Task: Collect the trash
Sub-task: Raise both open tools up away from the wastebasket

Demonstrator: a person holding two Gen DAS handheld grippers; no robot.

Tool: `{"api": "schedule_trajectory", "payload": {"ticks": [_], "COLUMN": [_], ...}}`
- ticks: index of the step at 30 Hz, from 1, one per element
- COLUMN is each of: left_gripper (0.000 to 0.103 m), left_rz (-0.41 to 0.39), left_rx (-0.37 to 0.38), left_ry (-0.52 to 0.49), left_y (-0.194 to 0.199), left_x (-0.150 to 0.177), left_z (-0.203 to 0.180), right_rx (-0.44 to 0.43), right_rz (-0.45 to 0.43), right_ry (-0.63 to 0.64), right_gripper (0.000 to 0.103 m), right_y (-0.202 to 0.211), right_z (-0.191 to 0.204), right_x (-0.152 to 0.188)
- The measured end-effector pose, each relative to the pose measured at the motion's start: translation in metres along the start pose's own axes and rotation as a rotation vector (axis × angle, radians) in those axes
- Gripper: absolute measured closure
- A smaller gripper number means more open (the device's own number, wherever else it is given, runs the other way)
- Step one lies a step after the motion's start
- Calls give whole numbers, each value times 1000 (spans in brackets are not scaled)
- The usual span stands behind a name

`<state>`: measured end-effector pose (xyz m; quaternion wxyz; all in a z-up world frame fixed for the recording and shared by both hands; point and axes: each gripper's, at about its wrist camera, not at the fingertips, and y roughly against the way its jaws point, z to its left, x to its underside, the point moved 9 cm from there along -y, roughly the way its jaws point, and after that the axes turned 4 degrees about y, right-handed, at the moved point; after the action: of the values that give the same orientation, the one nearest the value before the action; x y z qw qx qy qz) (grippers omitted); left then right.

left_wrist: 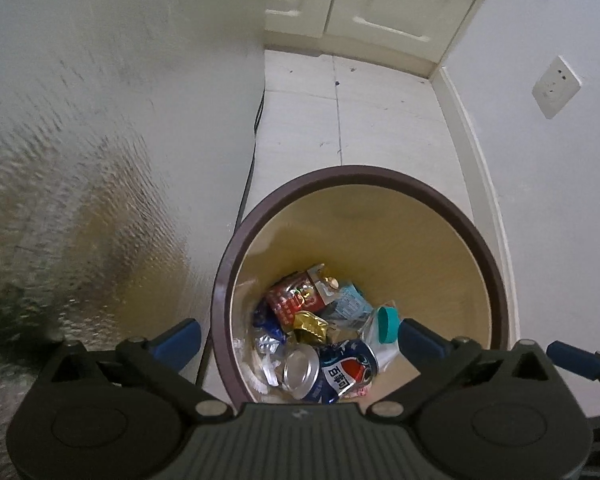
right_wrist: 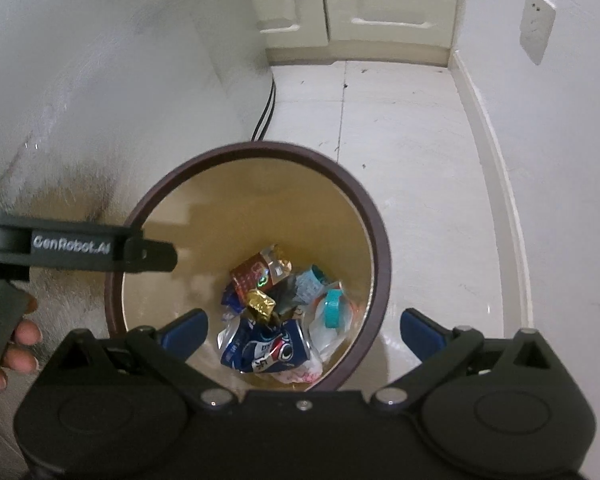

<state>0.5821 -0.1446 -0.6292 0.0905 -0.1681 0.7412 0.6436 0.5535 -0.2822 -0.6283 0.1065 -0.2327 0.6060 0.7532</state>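
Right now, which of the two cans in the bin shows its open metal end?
The blue Pepsi can, crushed and on its side nearest the camera. The red can behind it shows only its printed side.

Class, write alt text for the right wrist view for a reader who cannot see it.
A round bin with a dark brown rim and yellow inside stands on a pale tiled floor, holding a crushed blue Pepsi can, a red can and a gold wrapper. The open right hand-held gripper hangs over it, empty.

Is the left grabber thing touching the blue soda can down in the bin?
Apart. The left wrist view shows the left gripper open and empty above the bin's rim, while the blue Pepsi can lies far below among the other trash.
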Motion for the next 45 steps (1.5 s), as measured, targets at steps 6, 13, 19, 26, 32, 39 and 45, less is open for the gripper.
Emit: {"api": "schedule_trajectory", "payload": {"ticks": [6, 13, 19, 26, 32, 39, 45], "left_gripper": [0, 0, 0, 0, 0, 0, 0], "left_rz": [-40, -68, -119, -173, -211, -286, -347], "left_rx": [-22, -47, -72, -96, -87, -48, -14], "left_ry": [-32, -79, -90, -114, -109, -109, -117], "left_y": [39, 98, 158, 225, 278, 344, 400], "left_x": [3, 21, 30, 45, 58, 68, 79], "left_z": [-10, -20, -21, -26, -31, -46, -54], "right_rx": [2, 40, 79, 113, 95, 119, 141], "right_rz": [-26, -43, -78, -131, -175, -252, -298], "right_ry": [-39, -69, -100, -136, -152, -163, -167], "right_gripper": [0, 0, 0, 0, 0, 0, 4], "right_y": [37, 98, 153, 216, 271, 338, 396], "right_z": [-5, -11, -17, -17, -5, 7, 19], "right_x": [-5, -3, 1, 5, 9, 12, 14]}}
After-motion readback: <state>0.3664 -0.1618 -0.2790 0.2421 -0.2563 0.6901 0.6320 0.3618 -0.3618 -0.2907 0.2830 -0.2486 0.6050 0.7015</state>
